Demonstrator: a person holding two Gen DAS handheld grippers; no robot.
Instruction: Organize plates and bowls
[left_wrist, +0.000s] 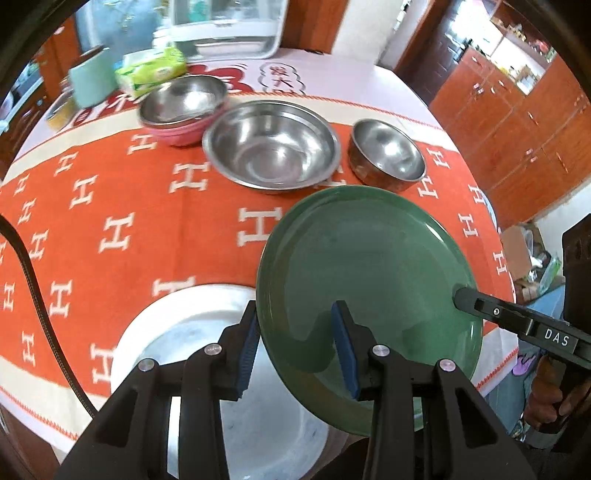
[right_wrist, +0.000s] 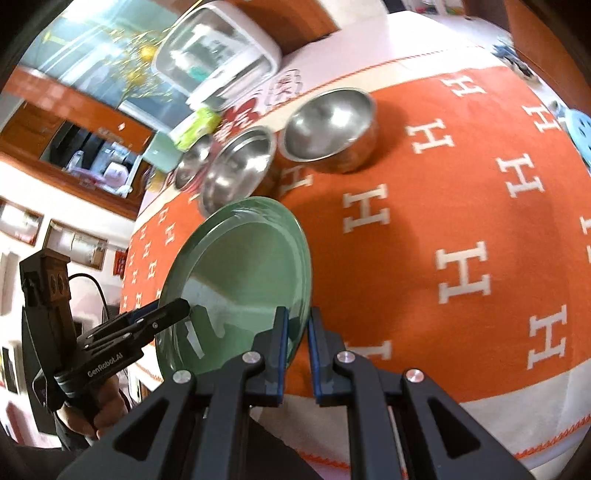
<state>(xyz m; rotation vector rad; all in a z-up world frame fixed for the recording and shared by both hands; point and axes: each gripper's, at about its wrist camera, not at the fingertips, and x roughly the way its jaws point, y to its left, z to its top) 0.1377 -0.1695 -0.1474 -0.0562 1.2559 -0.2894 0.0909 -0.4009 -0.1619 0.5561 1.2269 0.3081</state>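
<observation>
A green plate (left_wrist: 369, 266) hangs tilted above the table, held by both grippers. My left gripper (left_wrist: 295, 321) is shut on its near rim, one blue pad (left_wrist: 249, 354) under it and the other on top. My right gripper (right_wrist: 298, 328) is shut on the green plate's (right_wrist: 240, 266) opposite rim and shows in the left wrist view as a black finger (left_wrist: 465, 293). A white plate (left_wrist: 192, 332) lies below on the orange cloth. Behind stand a large steel bowl (left_wrist: 271, 147), a small steel bowl (left_wrist: 388, 155), and a steel bowl (left_wrist: 183, 99) nested in a pink bowl (left_wrist: 181, 134).
At the table's back are a green tissue pack (left_wrist: 151, 70), a mint cup (left_wrist: 92, 77) and a white lidded container (left_wrist: 225, 29). The round table's edge (left_wrist: 495, 332) falls away on the right, with wooden cabinets (left_wrist: 517, 122) beyond. A cable (left_wrist: 33, 288) hangs at the left.
</observation>
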